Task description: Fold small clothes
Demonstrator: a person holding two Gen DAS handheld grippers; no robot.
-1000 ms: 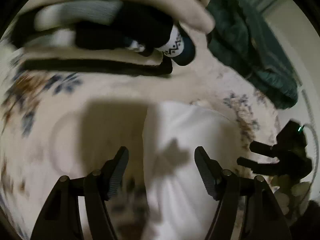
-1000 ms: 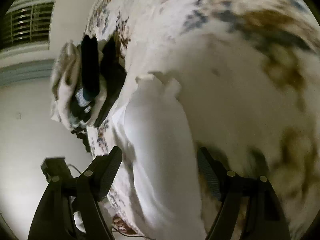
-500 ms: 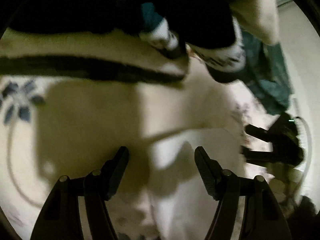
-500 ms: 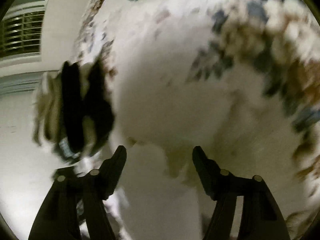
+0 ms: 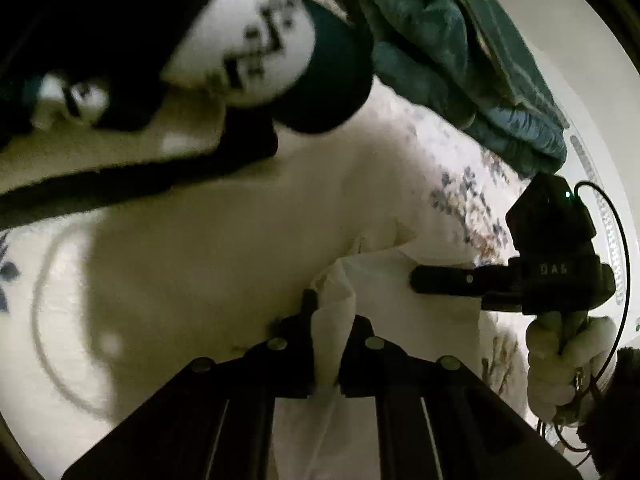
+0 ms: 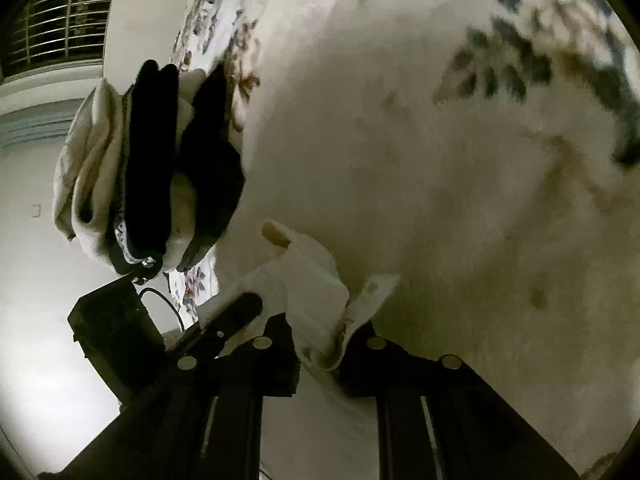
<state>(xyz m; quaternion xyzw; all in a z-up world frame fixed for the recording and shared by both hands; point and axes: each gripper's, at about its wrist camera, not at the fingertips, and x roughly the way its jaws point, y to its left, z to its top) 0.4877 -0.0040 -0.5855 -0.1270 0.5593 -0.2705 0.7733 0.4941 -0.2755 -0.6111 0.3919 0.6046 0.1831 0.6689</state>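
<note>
A small white garment (image 5: 404, 308) lies on a floral bedsheet (image 5: 200, 248). My left gripper (image 5: 330, 344) is shut on one edge of it, cloth bunched between the fingers. My right gripper (image 6: 334, 344) is shut on another edge of the white garment (image 6: 308, 280). The right gripper also shows at the right of the left wrist view (image 5: 452, 280), and the left gripper shows at the lower left of the right wrist view (image 6: 236, 316). The two grippers are close together.
A pile of clothes (image 5: 248, 44) with black, cream and patterned pieces lies just beyond the left gripper; it shows in the right wrist view (image 6: 148, 168) too. A teal blanket (image 5: 460, 64) lies at the far right. A window (image 6: 56, 28) is on the wall.
Both grippers were open over the white garment; both have dropped down to it and closed on its edges. The clothes pile looms closer in the left wrist view.
</note>
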